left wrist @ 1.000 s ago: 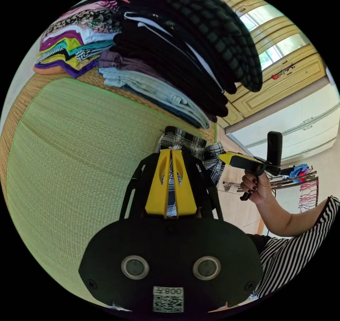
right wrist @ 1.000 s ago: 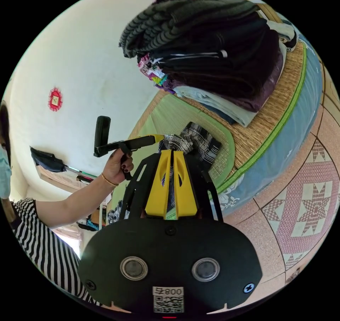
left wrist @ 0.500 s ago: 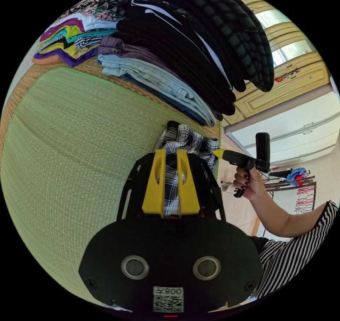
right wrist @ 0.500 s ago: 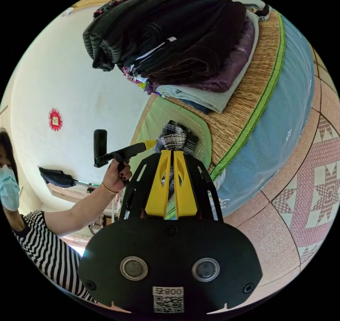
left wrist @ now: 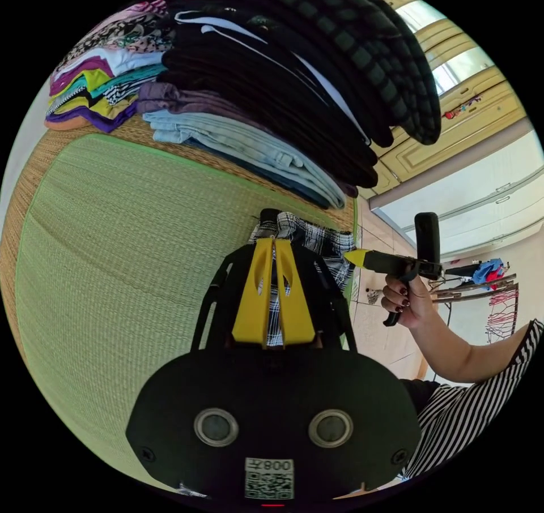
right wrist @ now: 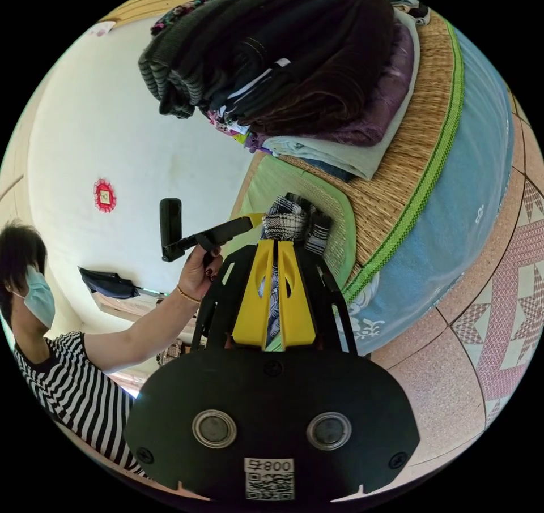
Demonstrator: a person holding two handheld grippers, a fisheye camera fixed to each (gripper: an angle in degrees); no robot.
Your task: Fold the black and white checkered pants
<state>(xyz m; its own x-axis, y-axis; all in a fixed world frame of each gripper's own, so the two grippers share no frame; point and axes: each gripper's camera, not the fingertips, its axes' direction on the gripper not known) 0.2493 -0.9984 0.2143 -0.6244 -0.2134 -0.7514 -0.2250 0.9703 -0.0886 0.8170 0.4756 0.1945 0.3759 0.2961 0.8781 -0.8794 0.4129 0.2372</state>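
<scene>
Currently, in the left gripper view, the left gripper (left wrist: 273,247) is clenched, with both yellow jaws pressed on a strip of the black and white checkered pants (left wrist: 317,240). The pants are bunched into a small bundle at the near corner of the green woven mat (left wrist: 124,241), partly lifted off it. The right gripper (left wrist: 354,256) enters from the side with its tip touching the bundle's edge; whether its jaws grasp cloth cannot be told from here. Judged from the compact bundle, most folds appear done; laying the pants flat and releasing them remains. A tall stack of folded clothes (left wrist: 294,82) stands just beside the pants and limits the free room on that side.

In the right gripper view, the right gripper (right wrist: 275,248) is likewise clenched, with checkered cloth pinched between its jaws. The pants (right wrist: 294,221) sit near the mat edge (right wrist: 340,235), close to the blue bed side (right wrist: 453,196). The left gripper (right wrist: 255,218) meets the bundle from the opposite side. The stack (right wrist: 306,71) overhangs nearby. The patterned floor (right wrist: 498,332) lies below the edge, so slipping cloth could drop off.
</scene>
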